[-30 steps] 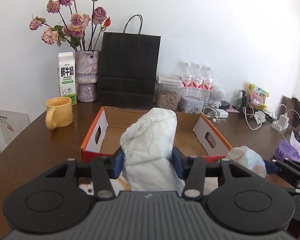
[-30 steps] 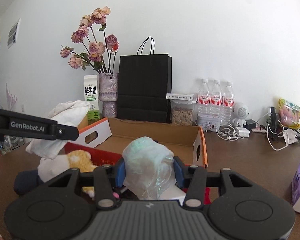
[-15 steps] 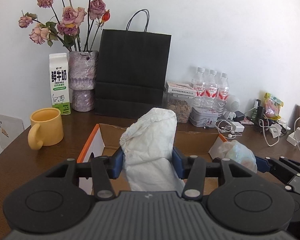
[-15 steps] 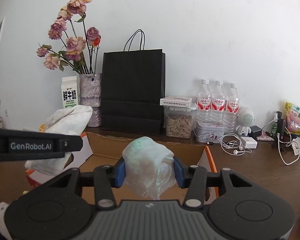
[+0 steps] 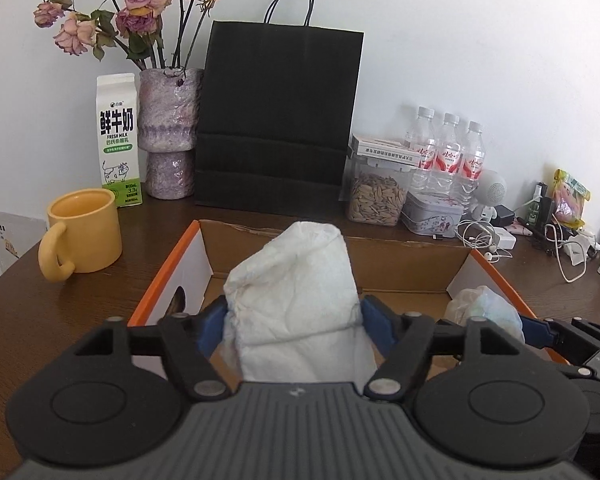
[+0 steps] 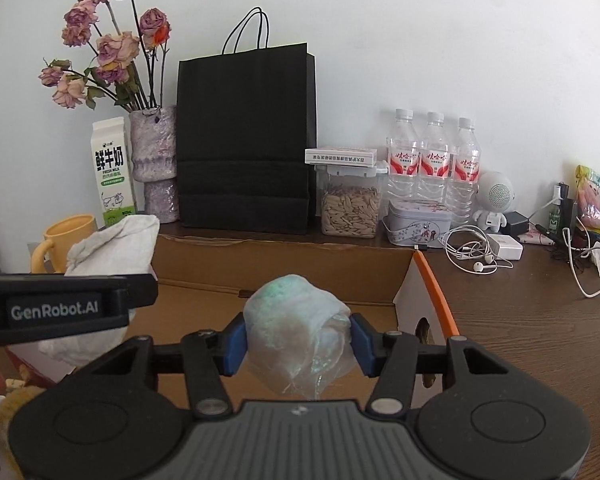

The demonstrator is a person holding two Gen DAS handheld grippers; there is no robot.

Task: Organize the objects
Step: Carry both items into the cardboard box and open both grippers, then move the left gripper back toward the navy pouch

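A: Setting: a dark wooden bench [image 5: 28,320] against a white wall, with a black paper bag [image 5: 278,120], a milk carton [image 5: 118,140], a vase of dried roses [image 5: 170,132], a yellow mug [image 5: 82,236] and three water bottles [image 5: 446,148] at the back. What lies in front?

B: An open cardboard box [image 5: 380,256] with orange edges. The left claw [image 5: 294,322] is over it with a white folded diaper [image 5: 296,292] between its blue pads; its jaws have just been opening, and the pads look barely in contact, if at all.

A: And the right claw [image 6: 298,338]?

B: Its jaws have also just been widening around a rolled diaper [image 6: 298,328] in clear wrap (the pads seem to touch its sides).

A: Handling?

B: Both bundles look light, soft and compressible; the wrap is probably slippery. Taking each across its thick middle seems best.
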